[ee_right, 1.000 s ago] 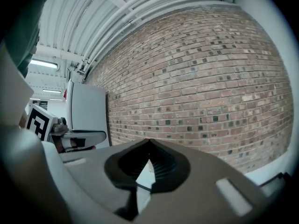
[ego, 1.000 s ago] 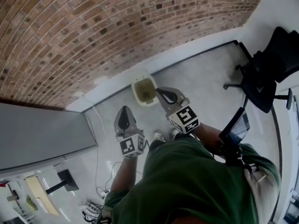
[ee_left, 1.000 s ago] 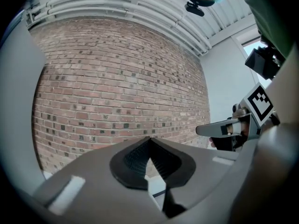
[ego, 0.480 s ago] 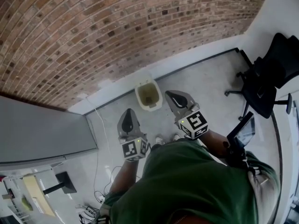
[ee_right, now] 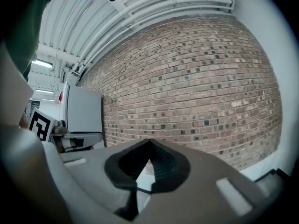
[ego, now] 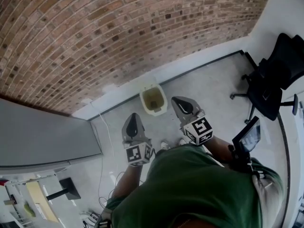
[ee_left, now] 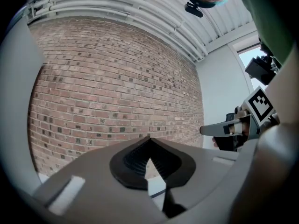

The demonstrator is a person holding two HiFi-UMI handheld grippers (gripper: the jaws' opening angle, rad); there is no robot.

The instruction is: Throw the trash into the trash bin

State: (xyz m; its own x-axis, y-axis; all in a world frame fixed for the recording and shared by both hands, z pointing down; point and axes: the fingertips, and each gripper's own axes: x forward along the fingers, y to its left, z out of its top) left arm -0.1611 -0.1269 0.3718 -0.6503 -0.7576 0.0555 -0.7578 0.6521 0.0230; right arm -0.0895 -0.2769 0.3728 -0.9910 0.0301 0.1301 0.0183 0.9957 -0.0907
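The bin [ego: 156,112] stands on the floor [ego: 209,84] against the brick wall [ego: 118,32]; its inside is a dim brown, and whether trash lies in it is too small to tell. Just short of the bin, one to each side, hang the left tool [ego: 133,118] and right tool [ego: 178,101], each with jaws fully together on nothing. The throw looks done; otherwise a fresh piece must first be found and gripped. The person's body hides the floor nearer than the bin.
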